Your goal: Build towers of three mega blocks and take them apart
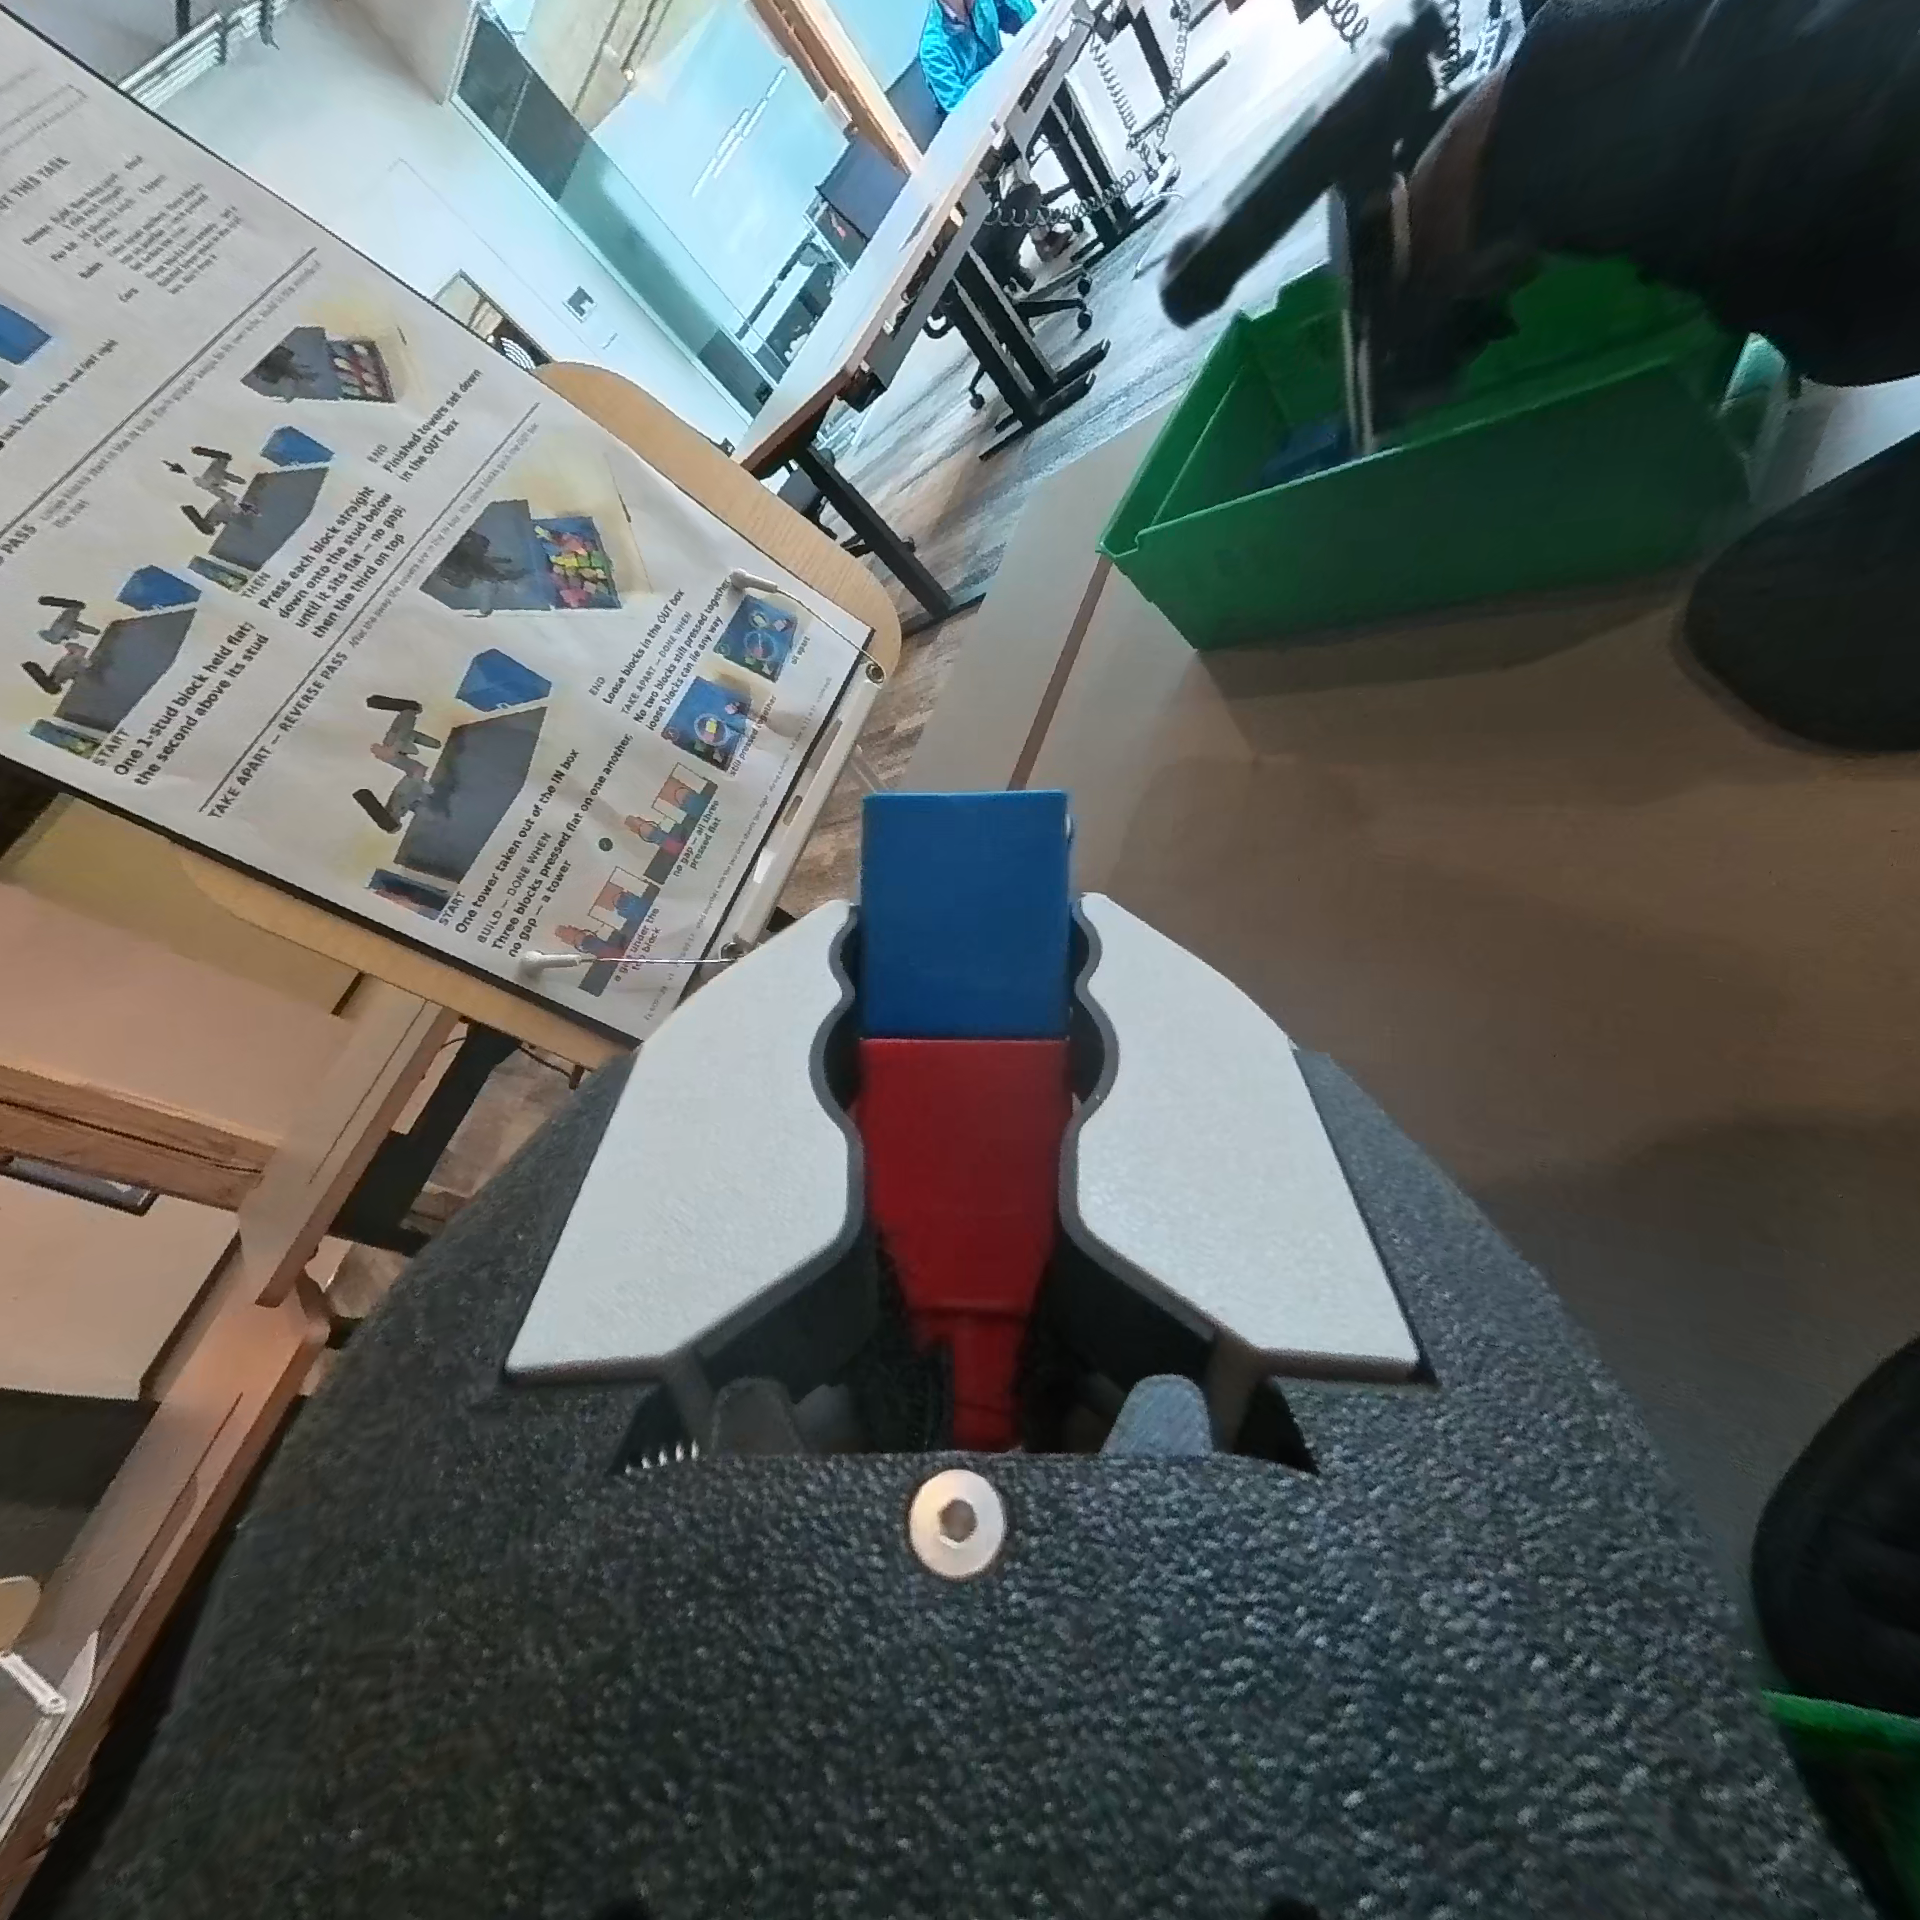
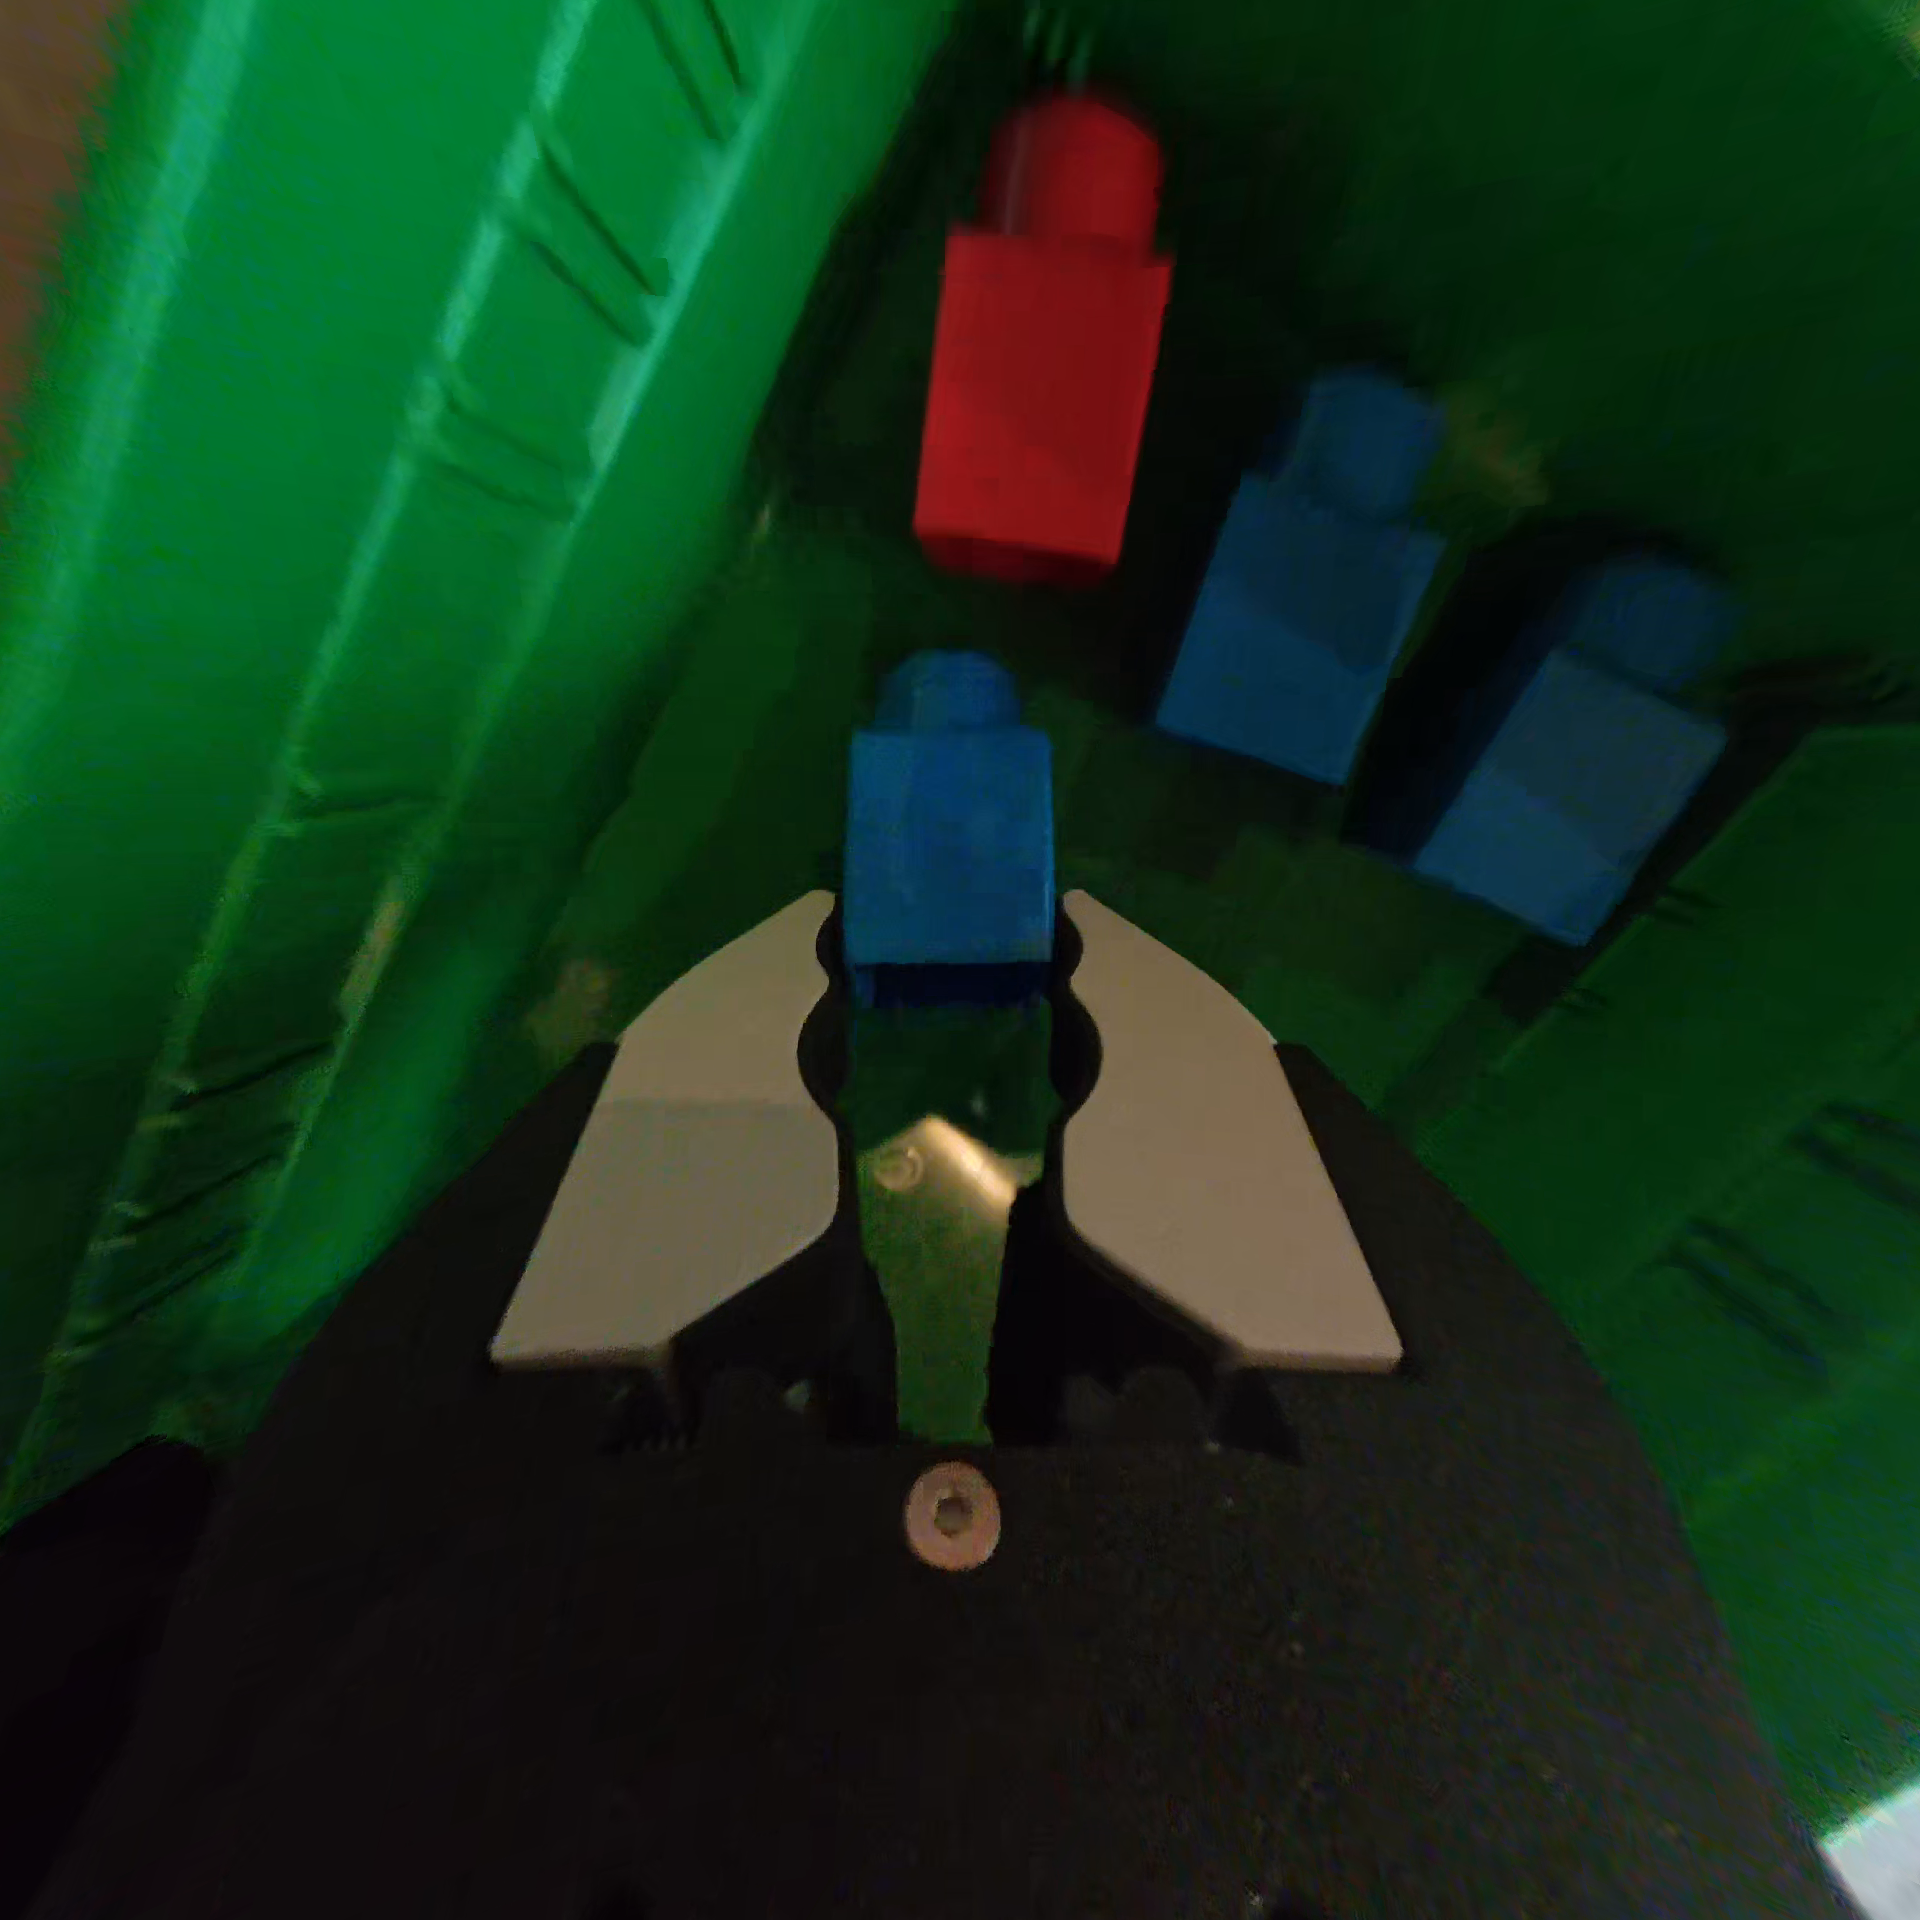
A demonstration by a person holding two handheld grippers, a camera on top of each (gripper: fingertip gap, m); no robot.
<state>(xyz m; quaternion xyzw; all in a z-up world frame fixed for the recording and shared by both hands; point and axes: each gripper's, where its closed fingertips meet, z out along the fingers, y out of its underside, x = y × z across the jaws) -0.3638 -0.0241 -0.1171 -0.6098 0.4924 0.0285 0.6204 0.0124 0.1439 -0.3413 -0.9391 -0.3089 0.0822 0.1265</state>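
Here, left wrist view: left tongs clamped on a two-block stack, blue block out front past the fingertips, red block joined behind it, running back btwn the grey fingers. Stack is held above the grey bench, w/ the bench's far-left edge just beyond it. Green bin sits toward the far-right corner; the right tongs, blurred, reach down into it w/ a black-gloved hand. Instruction poster stands on a wooden easel off the bench's left side.

Right wrist view: inside the green bin, right tongs closed on a single blue block, stud pointing away. Beyond it lies a red block near the bin's left wall; two more blue blocks lie side by side at right on the bin floor. All blurred.
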